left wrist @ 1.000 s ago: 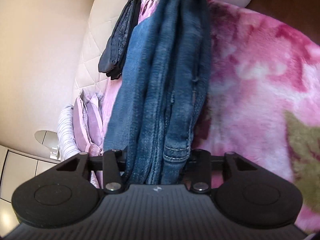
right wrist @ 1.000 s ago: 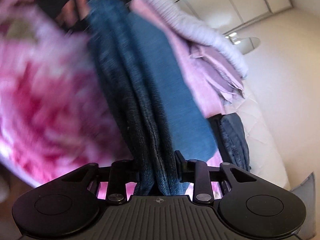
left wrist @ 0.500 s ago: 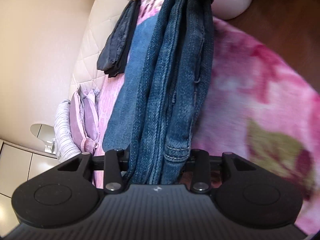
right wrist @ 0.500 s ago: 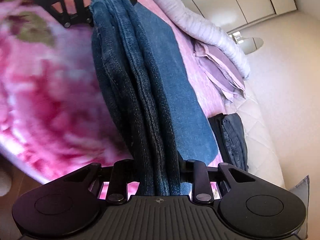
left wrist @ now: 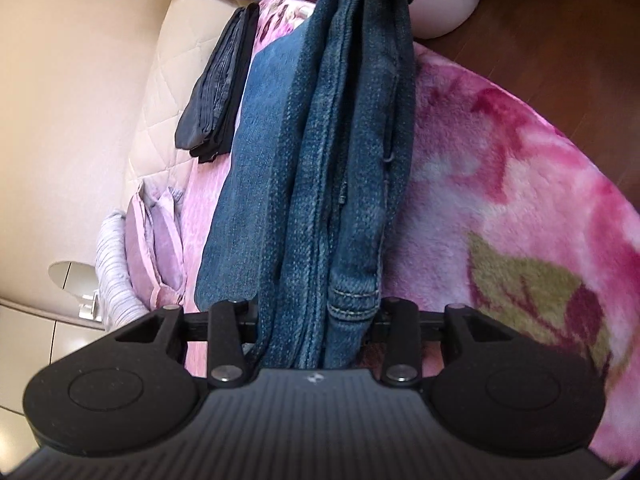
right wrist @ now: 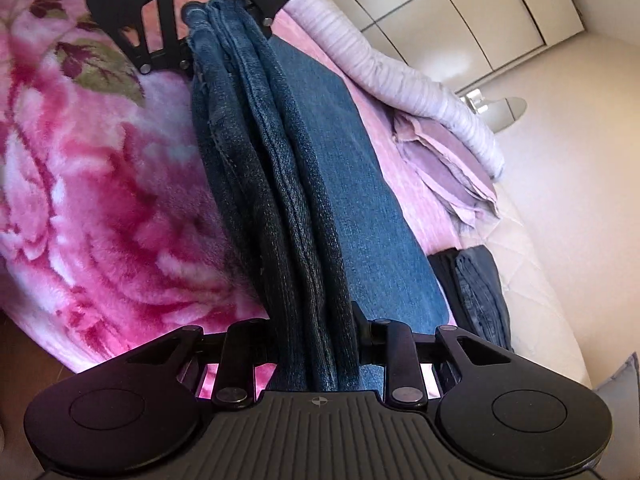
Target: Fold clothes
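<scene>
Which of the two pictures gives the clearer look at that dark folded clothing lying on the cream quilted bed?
The left wrist view: the dark folded clothing lies in full, unobstructed. The right wrist view shows it too, partly cut off behind that gripper's linkage.

My left gripper (left wrist: 312, 320) and right gripper (right wrist: 316, 340) are matte black: ribbed centre plate with a small crosshair mark, round discs at both sides, linkage arms pinned by silver screws
</scene>
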